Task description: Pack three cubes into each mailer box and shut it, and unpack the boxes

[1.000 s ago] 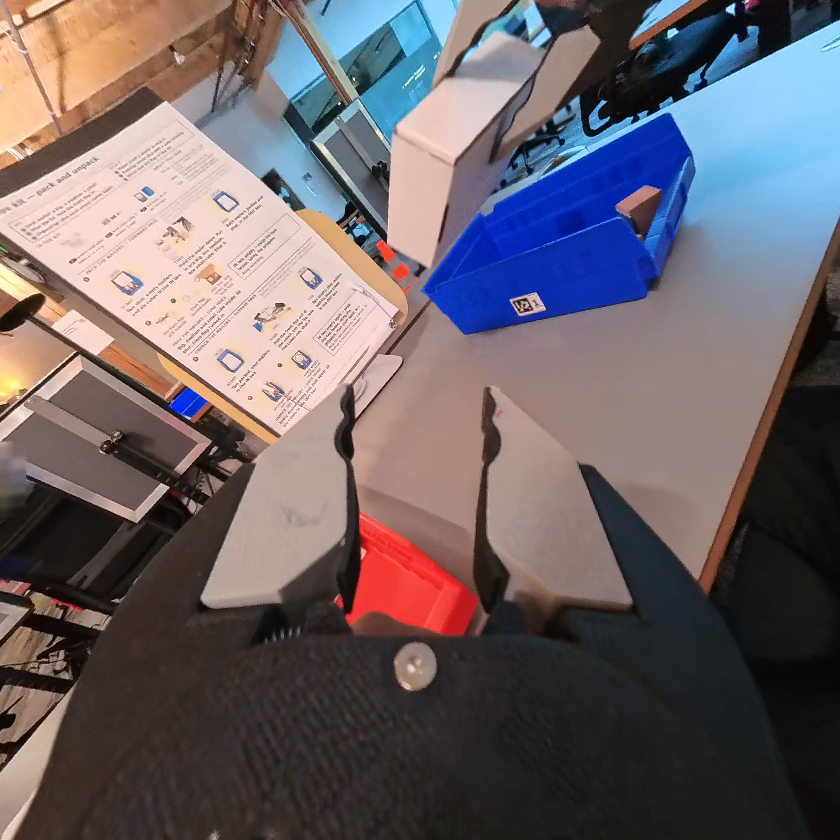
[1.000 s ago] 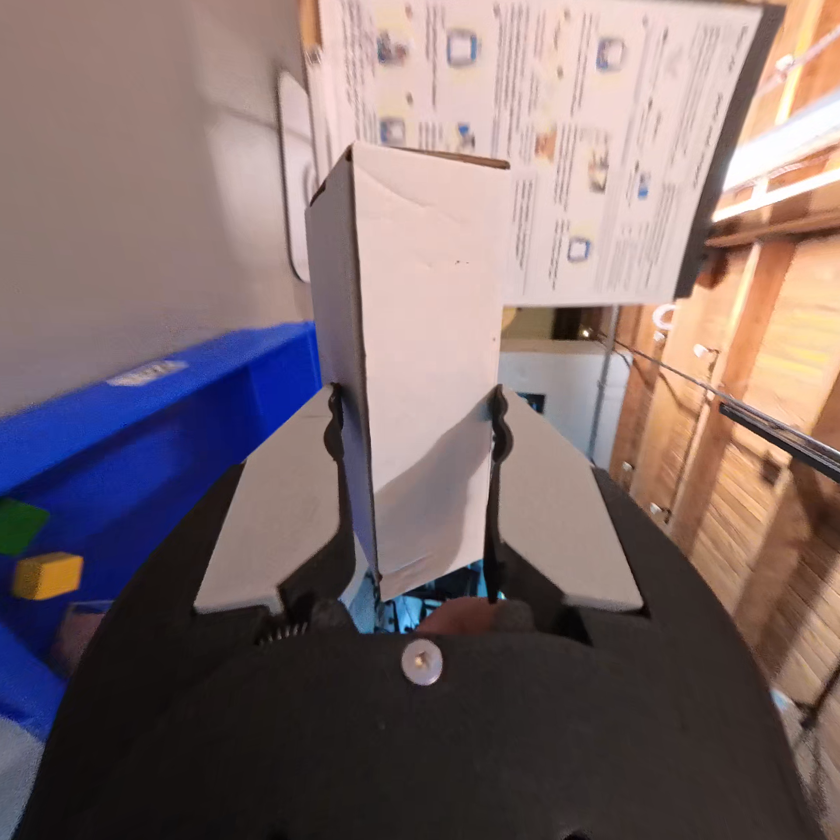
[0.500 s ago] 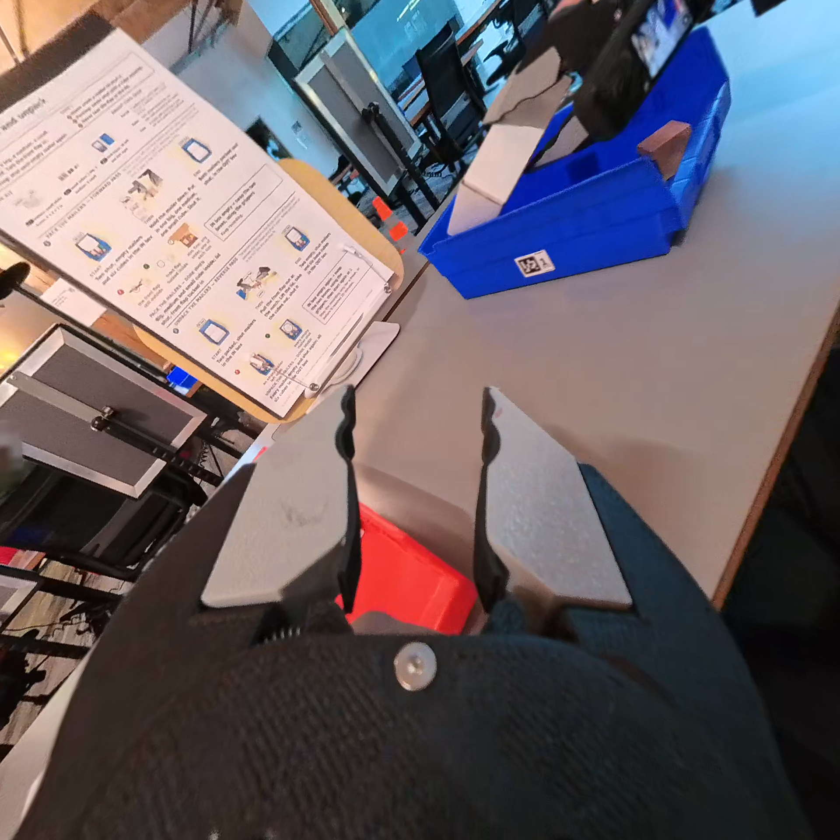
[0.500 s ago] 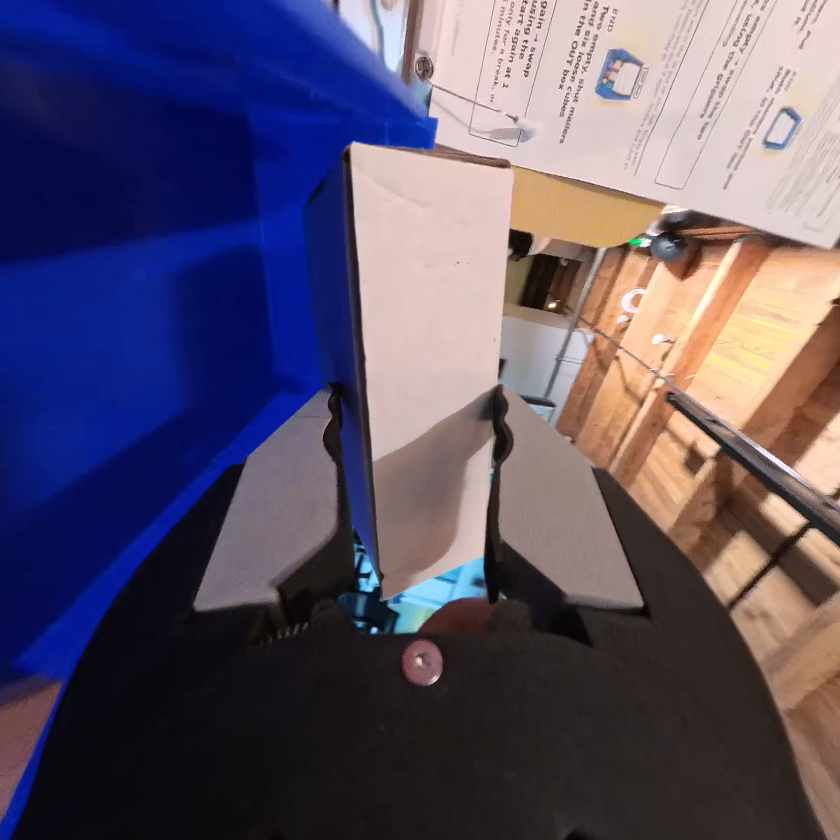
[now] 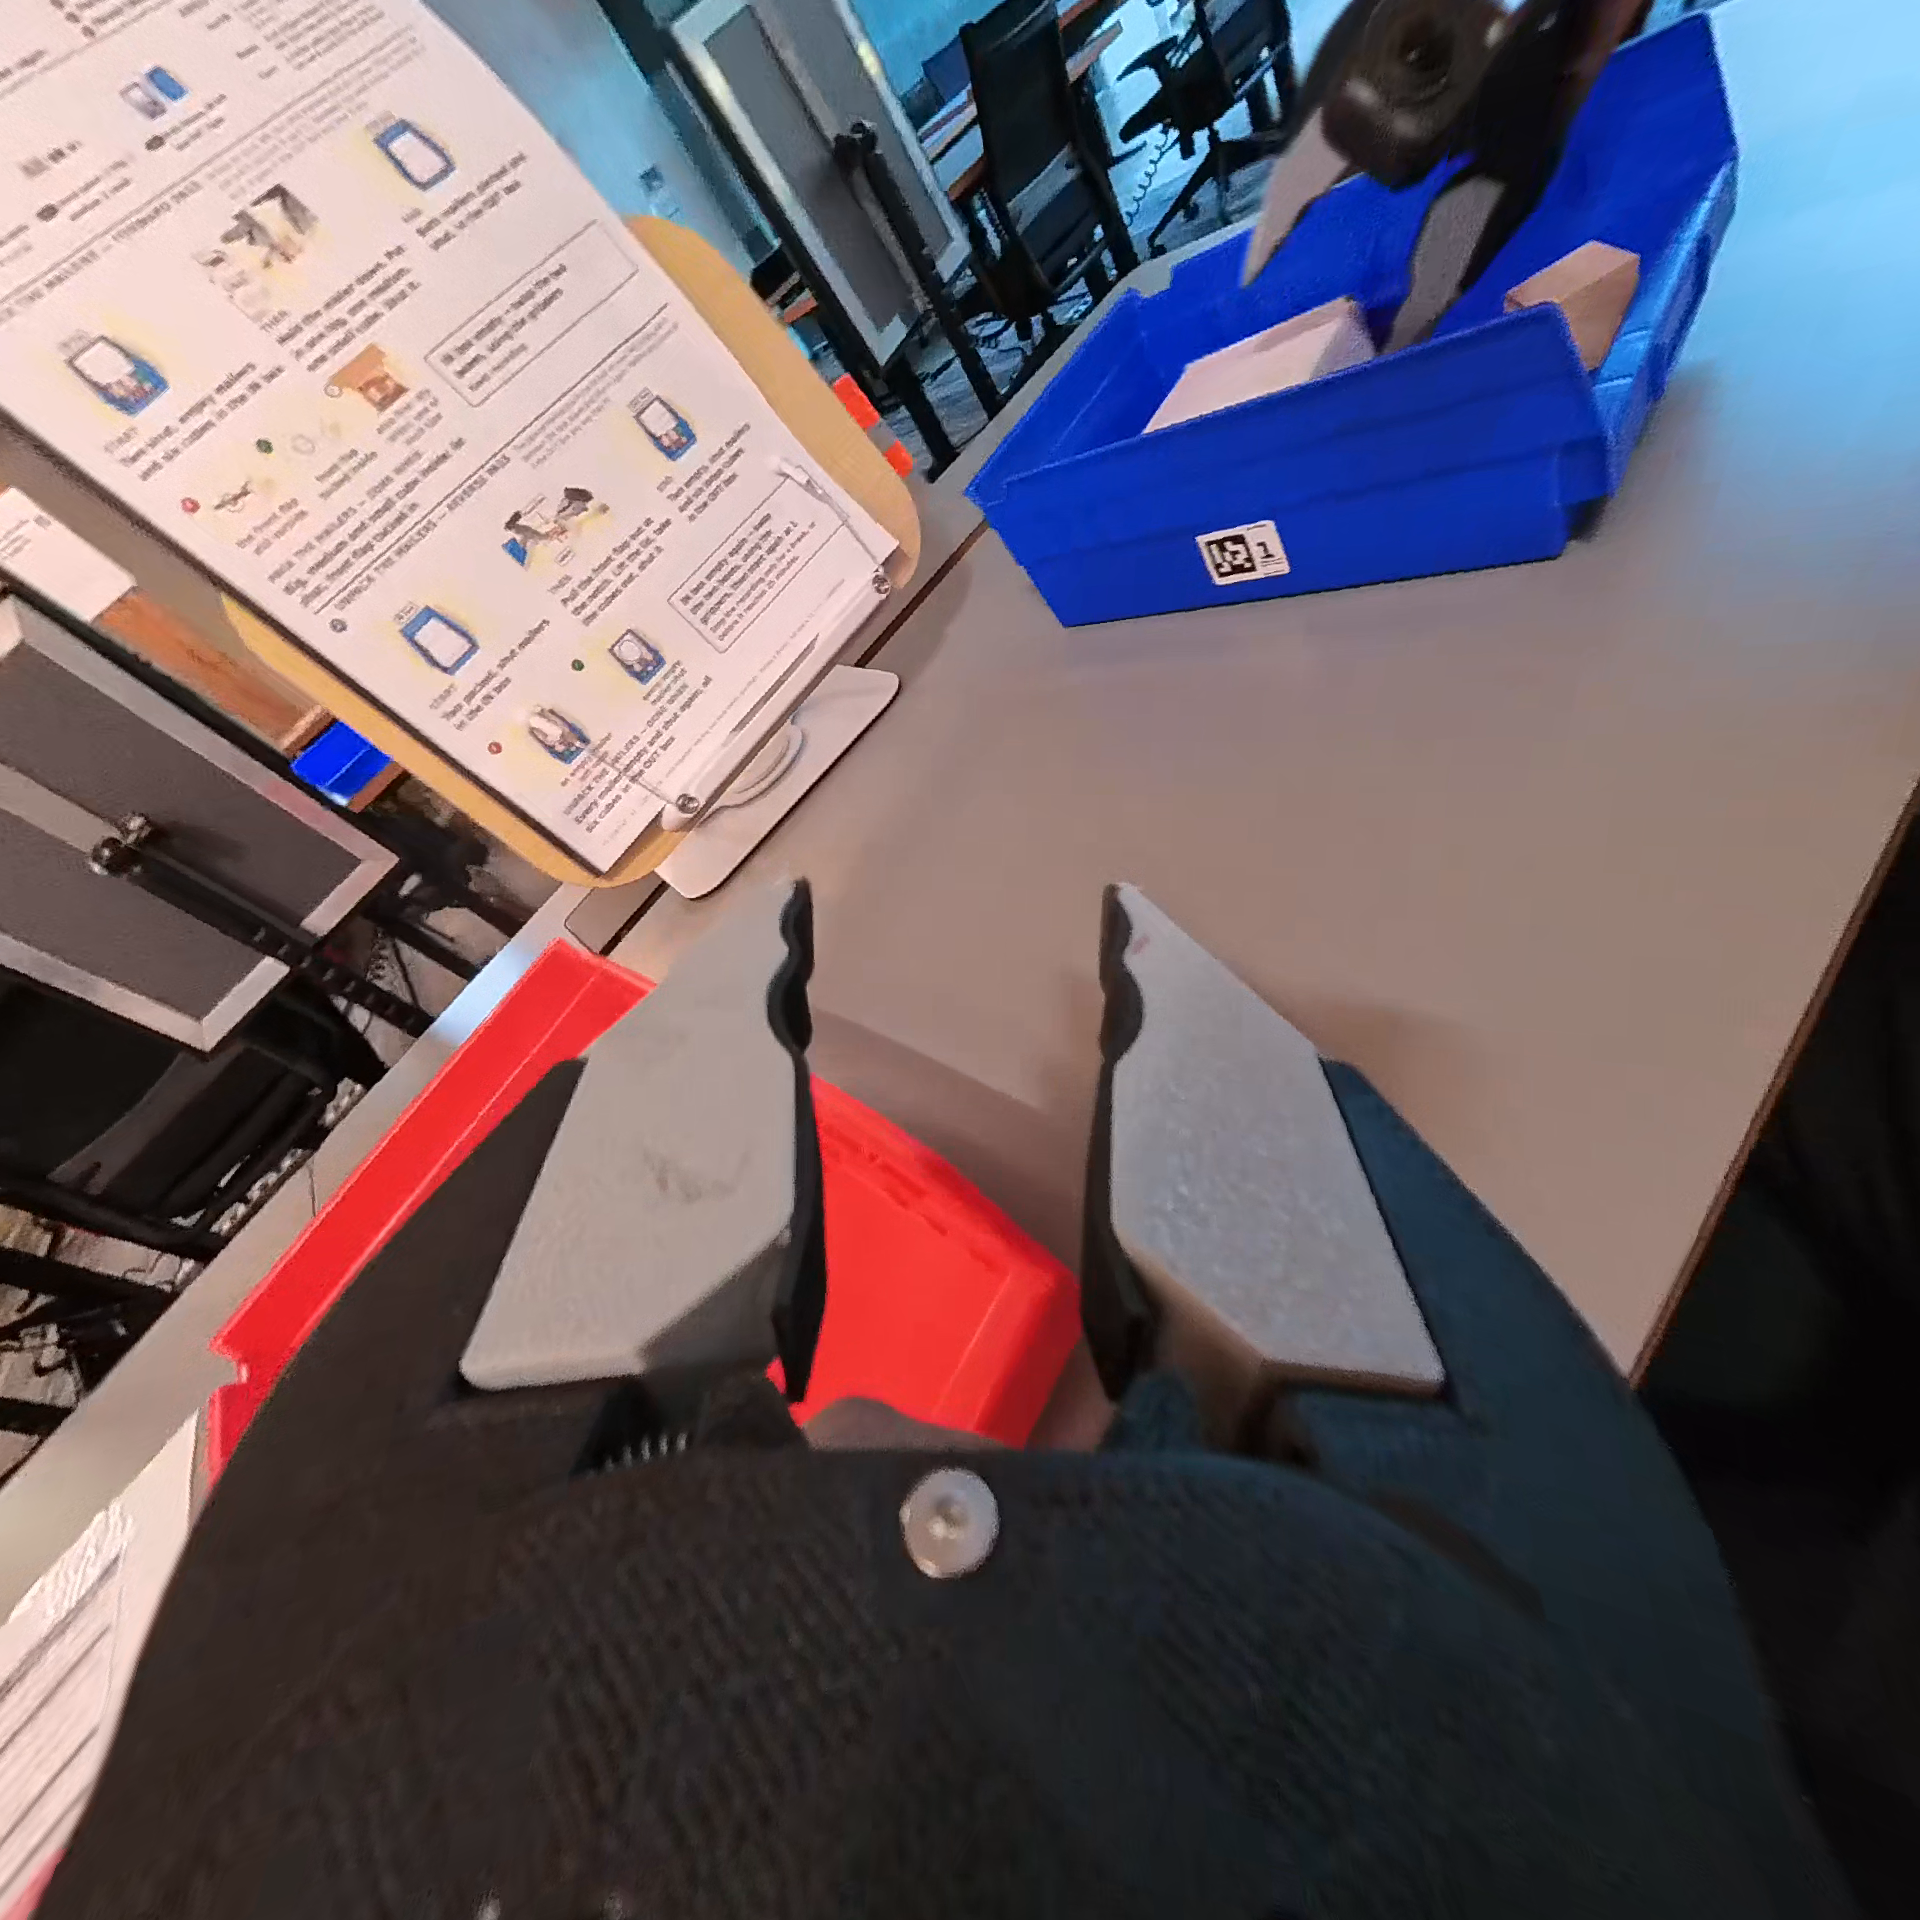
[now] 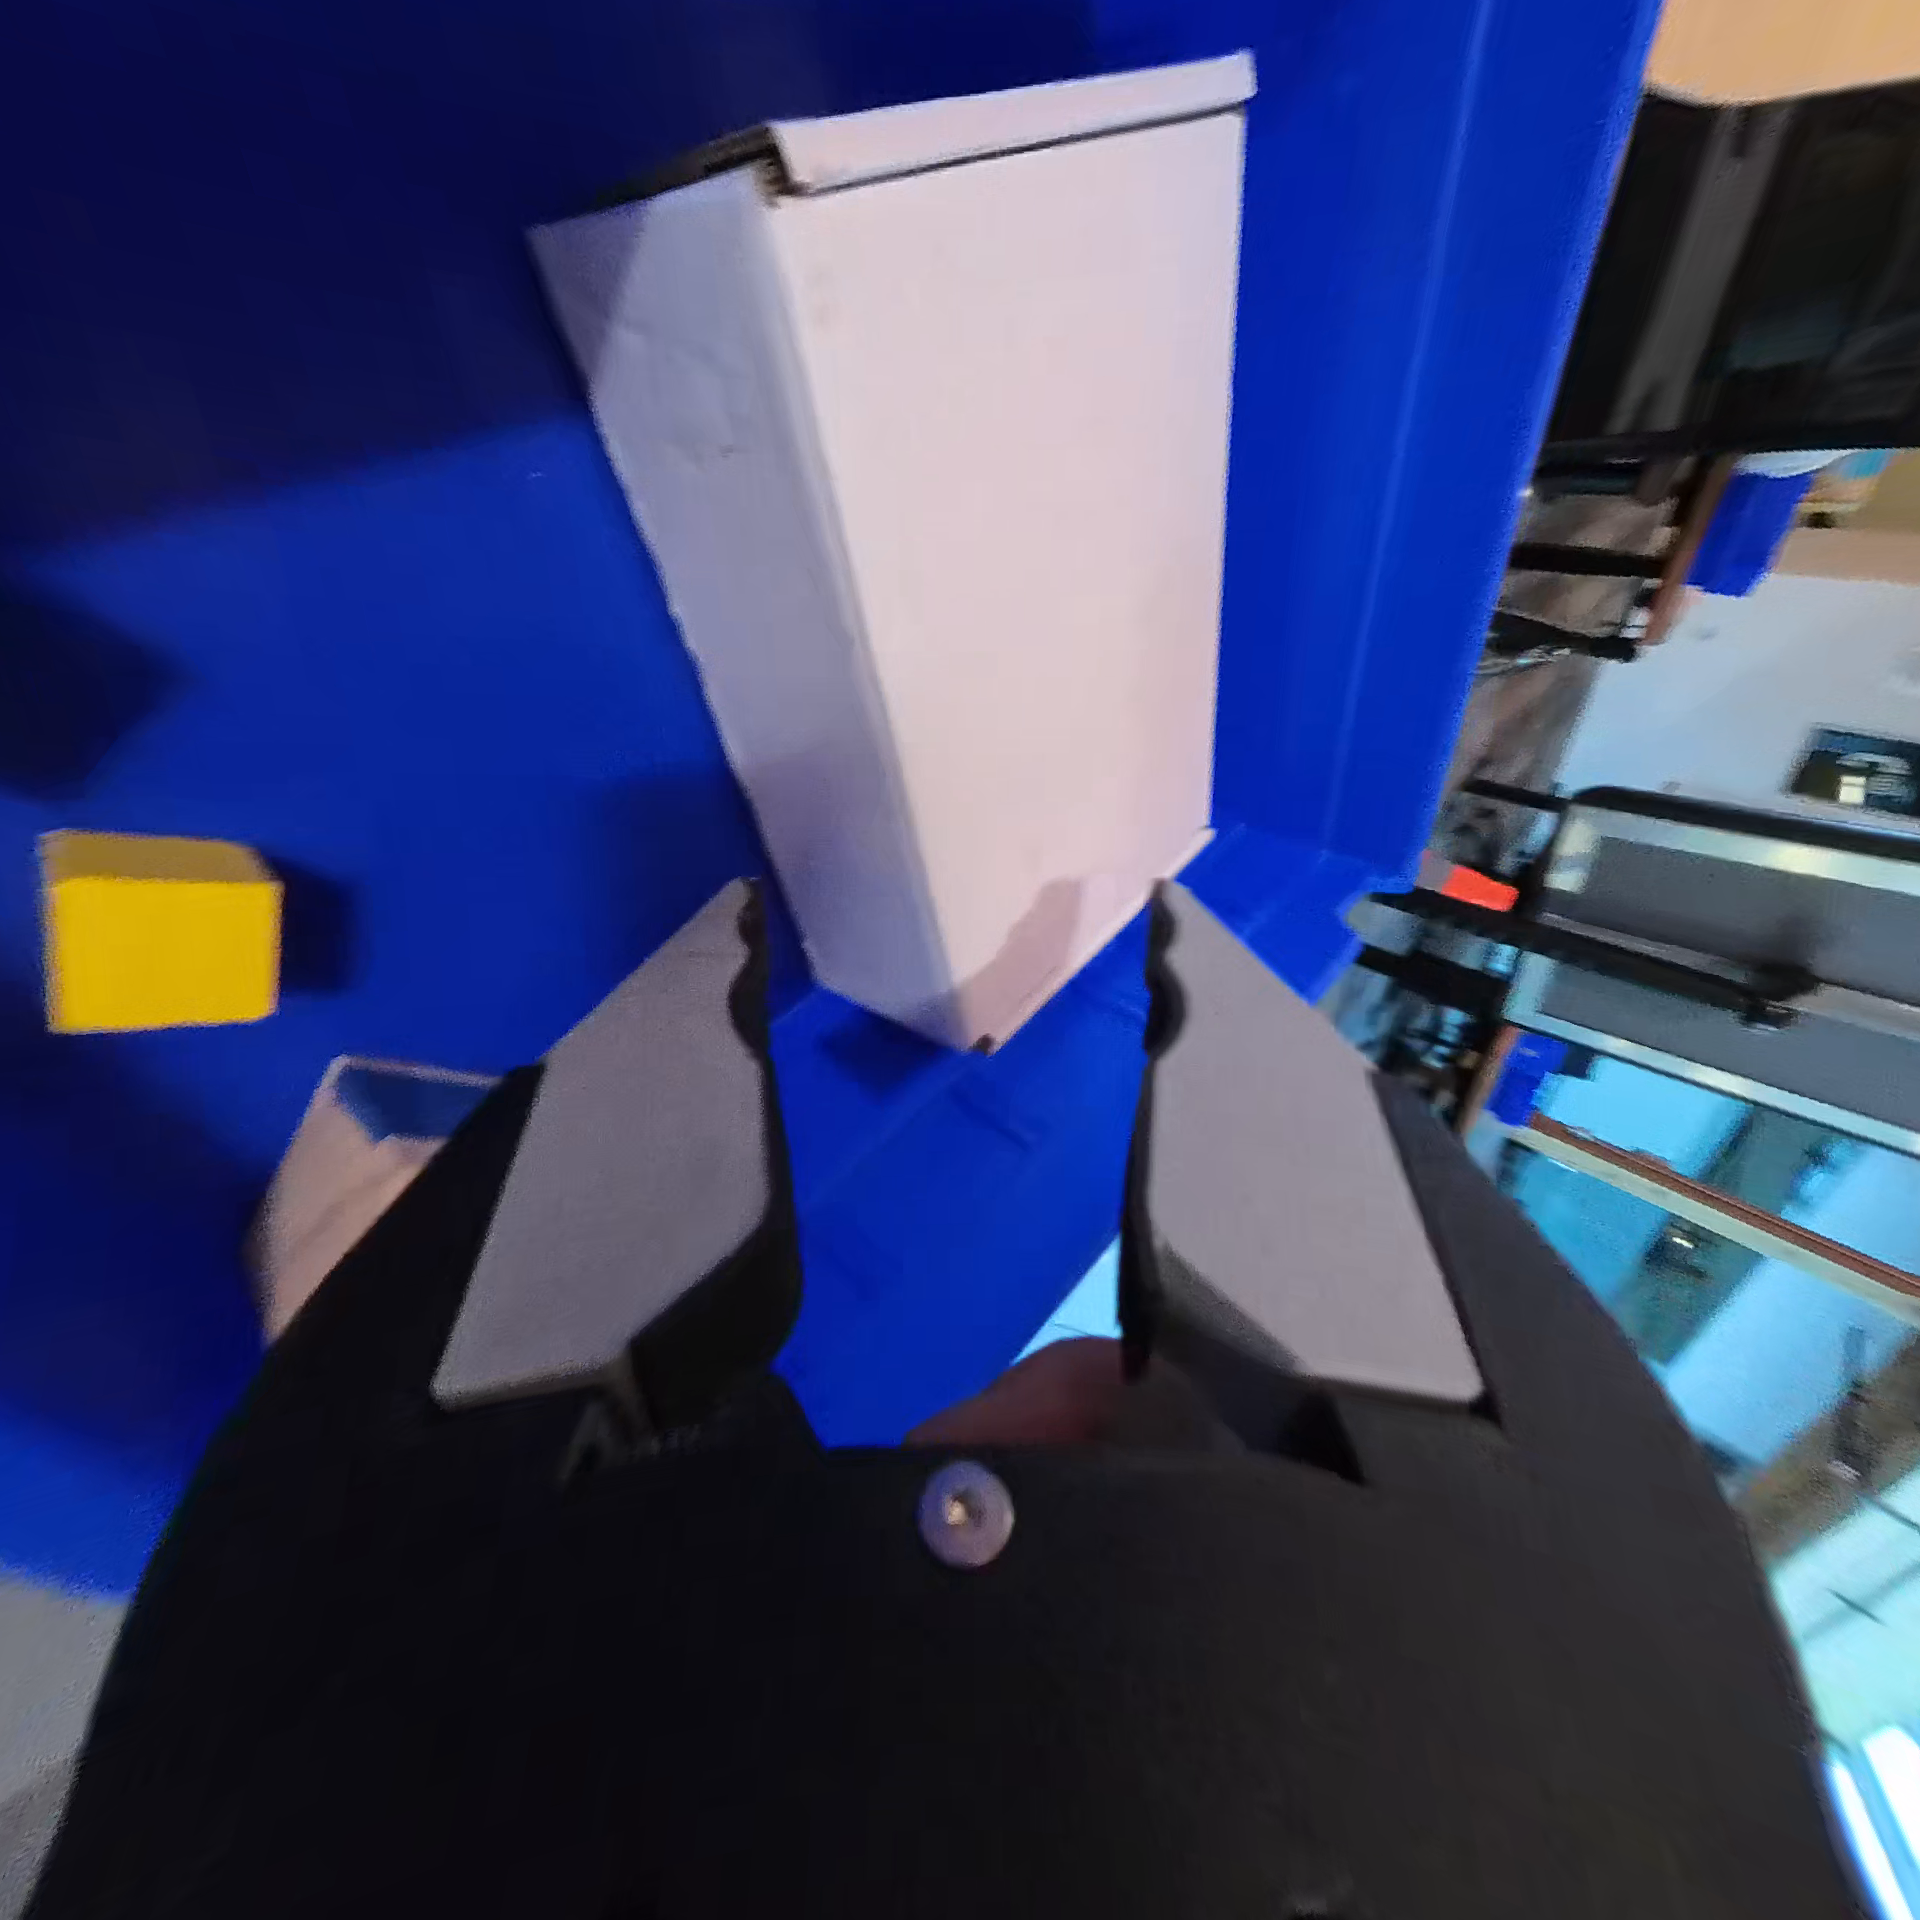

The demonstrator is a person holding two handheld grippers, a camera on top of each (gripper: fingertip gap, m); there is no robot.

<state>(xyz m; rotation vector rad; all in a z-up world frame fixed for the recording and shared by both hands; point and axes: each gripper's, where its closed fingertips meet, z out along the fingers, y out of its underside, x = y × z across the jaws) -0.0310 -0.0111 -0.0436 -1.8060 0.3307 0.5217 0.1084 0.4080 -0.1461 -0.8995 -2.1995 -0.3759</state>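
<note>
A white mailer box [image 6: 966,520] lies shut inside the blue bin [image 6: 364,582], just beyond my right gripper [image 6: 951,935], which is open and empty, its fingertips just clear of the box's near end. A yellow cube [image 6: 161,930] sits in the bin to the left. In the left wrist view the same box [image 5: 1262,369] lies in the blue bin [image 5: 1299,488] with the right gripper [image 5: 1351,270] above it, and a brown box [image 5: 1574,296] stands at the bin's right. My left gripper [image 5: 951,956] is open and empty above the grey table [image 5: 1299,831].
A red bin [image 5: 914,1247] sits under my left gripper at the table's near left. An instruction sheet on a stand [image 5: 416,416] stands at the table's far-left edge. Another pale box [image 6: 343,1143] lies in the blue bin beside my right gripper's left finger. The tips of one gripper are about 45 cm away from the tips of the other. Between my right fingertips and the yellow cube [image 6: 161,930] there is roughly 8 cm.
My right gripper carried the white box down into the blue bin, opened and let go of it, then drew back a little. My left gripper stayed open over the table.
</note>
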